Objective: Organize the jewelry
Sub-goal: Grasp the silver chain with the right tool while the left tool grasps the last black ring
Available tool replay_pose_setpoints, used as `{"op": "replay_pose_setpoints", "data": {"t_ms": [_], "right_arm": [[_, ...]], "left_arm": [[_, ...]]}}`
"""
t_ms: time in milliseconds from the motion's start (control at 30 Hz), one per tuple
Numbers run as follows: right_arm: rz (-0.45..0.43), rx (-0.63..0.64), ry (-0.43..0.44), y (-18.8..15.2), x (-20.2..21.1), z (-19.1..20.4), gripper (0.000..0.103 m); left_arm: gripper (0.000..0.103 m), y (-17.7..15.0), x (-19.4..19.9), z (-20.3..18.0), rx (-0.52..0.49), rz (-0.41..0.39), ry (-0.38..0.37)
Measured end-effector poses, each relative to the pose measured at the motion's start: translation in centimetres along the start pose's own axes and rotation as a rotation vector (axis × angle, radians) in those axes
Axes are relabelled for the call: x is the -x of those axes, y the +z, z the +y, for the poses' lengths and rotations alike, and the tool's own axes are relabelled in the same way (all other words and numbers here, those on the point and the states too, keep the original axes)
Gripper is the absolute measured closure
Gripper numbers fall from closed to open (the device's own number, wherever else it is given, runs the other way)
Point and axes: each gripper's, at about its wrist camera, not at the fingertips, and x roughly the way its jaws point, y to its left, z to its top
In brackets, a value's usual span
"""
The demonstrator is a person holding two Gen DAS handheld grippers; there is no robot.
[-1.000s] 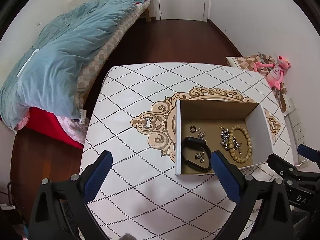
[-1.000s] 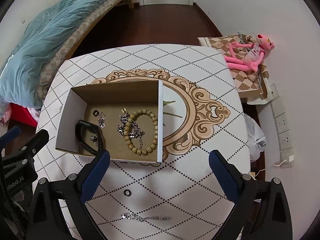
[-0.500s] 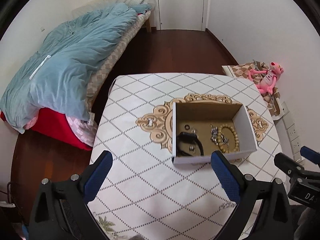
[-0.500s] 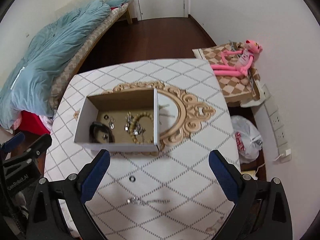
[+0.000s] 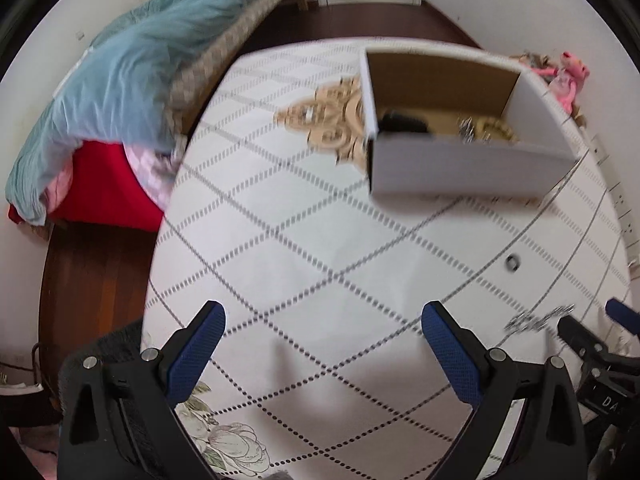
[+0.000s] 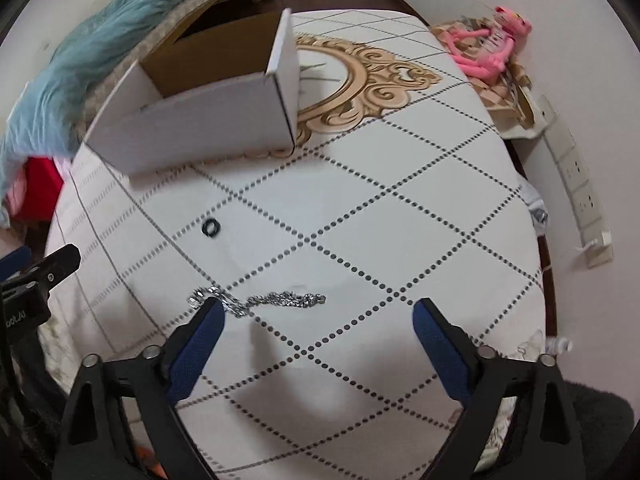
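A white cardboard box [image 5: 460,168] [image 6: 200,136] with a brown inside stands on the table. In the left wrist view it holds a black band [image 5: 402,124] and a beaded bracelet with silver pieces [image 5: 486,130]. A small black ring [image 6: 211,227] [image 5: 512,262] and a silver chain [image 6: 276,300] [image 5: 536,320] lie loose on the cloth in front of the box. My right gripper [image 6: 318,320] is open, low over the table, its left finger at the chain's end. My left gripper [image 5: 322,328] is open and empty, left of the chain.
The table has a white cloth [image 5: 300,240] with dotted diamonds and a gold ornament [image 6: 372,76]. A bed with a blue blanket [image 5: 132,64] stands to the left. A pink plush toy [image 6: 492,44] lies on the floor at the right, near wall sockets [image 6: 580,184].
Both grippers have dropped from high above the table to just over the cloth in front of the box. The right one now sits at the silver chain. Both stay open.
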Motion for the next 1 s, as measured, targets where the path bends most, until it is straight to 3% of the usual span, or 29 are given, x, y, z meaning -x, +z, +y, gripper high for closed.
{"op": "replay_pose_setpoints", "data": {"t_ms": [133, 233, 267, 333, 367, 400, 500, 733, 1000], "right_arm": [[-0.017, 0.111, -0.052, -0.6, -1.4, 1.3, 0.018], [-0.052, 0.138, -0.04, -0.9, -1.4, 1.4, 0.02], [-0.06, 0.147, -0.035, -0.8, -1.3, 1.4, 0.025], [-0.085, 0.17, -0.027, -1.0, -0.9, 1.8, 0.049], [-0.094, 0.181, -0.025, -1.1, -0.6, 2.2, 0.08], [-0.096, 0.199, -0.032, -1.3, -0.5, 2.8, 0.094], [-0.111, 0.225, -0.067, -1.8, -0.3, 3.6, 0.096], [-0.158, -0.001, 0.033, -1.1, 2.2, -0.6, 0.098], [-0.193, -0.084, 0.059, 0.4, 4.3, -3.3, 0.098]], "left_arm": [[0.003, -0.8, -1.2, 0.3, 0.007, 0.025, 0.009], [0.003, -1.1, -1.5, 0.3, 0.005, 0.028, 0.01], [0.003, -1.1, -1.5, 0.3, 0.003, 0.029, 0.009], [0.003, -1.1, -1.6, 0.1, 0.001, 0.031, 0.004], [0.003, -1.1, -1.6, 0.1, 0.002, 0.032, 0.002], [0.003, -1.1, -1.7, 0.0, 0.004, 0.034, -0.003], [0.003, -1.1, -1.7, -0.2, 0.006, 0.037, -0.014], [0.003, -0.5, -0.8, -0.9, 0.0, 0.02, -0.037], [0.003, 1.1, -0.8, -4.3, -0.025, 0.009, -0.124]]}}
